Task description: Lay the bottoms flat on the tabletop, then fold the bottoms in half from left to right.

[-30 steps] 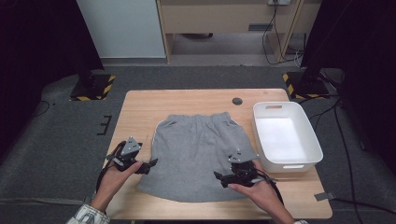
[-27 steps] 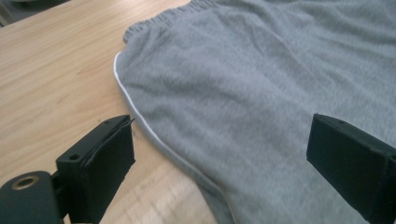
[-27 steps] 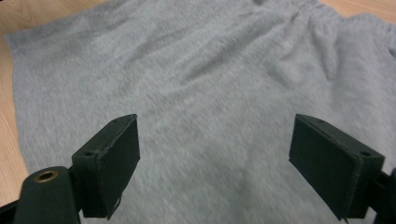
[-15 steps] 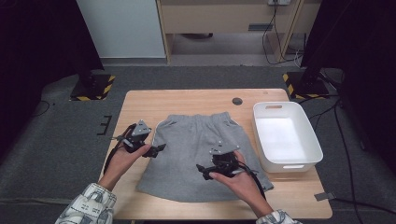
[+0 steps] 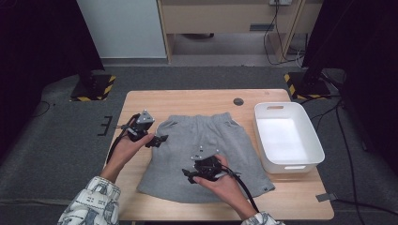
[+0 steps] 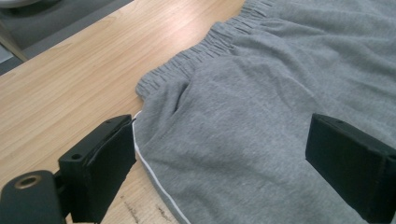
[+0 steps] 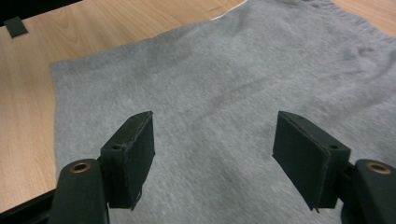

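Right gripper [image 5: 191,176] hovers over the lower middle of the grey shorts [image 5: 206,154], jaws spread but just been closing in, only flat fabric below them, nothing pinched. The shorts lie flat mid-table [image 5: 187,101], hems toward the person, waistband far. Left gripper [image 5: 158,139] sits at the shorts' left edge near the pocket and waistband corner, jaws wide apart, straddling the side seam with its white piping [image 6: 154,175], not gripping. White bin [image 5: 287,138] stands just right of the shorts. Black round spot [image 5: 238,101] near the far table edge.
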The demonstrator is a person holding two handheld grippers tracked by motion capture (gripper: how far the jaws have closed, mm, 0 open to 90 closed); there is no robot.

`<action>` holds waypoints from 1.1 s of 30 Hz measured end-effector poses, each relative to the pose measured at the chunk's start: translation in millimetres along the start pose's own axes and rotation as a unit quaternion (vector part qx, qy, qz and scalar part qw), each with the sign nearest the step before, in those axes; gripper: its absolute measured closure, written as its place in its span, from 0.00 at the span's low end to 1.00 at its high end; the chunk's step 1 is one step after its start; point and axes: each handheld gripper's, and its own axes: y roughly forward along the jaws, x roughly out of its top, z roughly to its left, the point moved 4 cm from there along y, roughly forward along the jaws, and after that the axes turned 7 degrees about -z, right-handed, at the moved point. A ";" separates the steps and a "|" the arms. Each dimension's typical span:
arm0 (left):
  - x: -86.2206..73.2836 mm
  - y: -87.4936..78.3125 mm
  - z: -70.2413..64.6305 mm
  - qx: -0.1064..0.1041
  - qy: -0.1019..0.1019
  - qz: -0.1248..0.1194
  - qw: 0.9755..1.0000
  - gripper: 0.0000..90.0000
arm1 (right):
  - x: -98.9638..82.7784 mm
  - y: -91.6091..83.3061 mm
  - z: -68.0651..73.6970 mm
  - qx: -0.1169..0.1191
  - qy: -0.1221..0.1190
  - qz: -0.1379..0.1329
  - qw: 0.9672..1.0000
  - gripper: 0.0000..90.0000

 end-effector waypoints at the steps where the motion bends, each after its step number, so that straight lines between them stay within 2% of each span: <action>1: -0.6 0.3 1.4 0.001 0.001 0.001 1.000 0.09 | 0.3 0.7 1.2 0.001 -0.002 0.001 1.000 0.32; 4: -3.4 1.0 4.0 -0.002 -0.006 0.006 1.000 0.09 | 2.1 3.5 4.9 0.007 0.000 0.001 1.000 0.33; 10: -3.0 -3.2 1.2 0.007 0.002 0.009 1.000 0.09 | 3.2 15.2 22.9 0.028 -0.002 0.003 1.000 0.35; 15: 0.1 -6.5 -1.3 0.014 0.006 0.007 1.000 0.09 | 4.4 23.8 38.2 0.042 -0.003 0.000 0.999 0.42; 21: 1.9 -6.4 -4.4 0.007 0.011 0.008 1.000 0.09 | 4.4 32.4 50.8 0.055 -0.011 0.004 0.998 0.52; 25: 1.6 -5.8 -4.5 0.010 0.010 0.009 1.000 0.09 | 2.6 38.2 60.1 0.066 -0.018 0.007 0.998 0.60; 33: -1.1 -5.7 -5.4 0.010 0.011 0.020 1.000 0.09 | -4.8 50.8 70.7 0.079 -0.024 0.019 0.996 0.62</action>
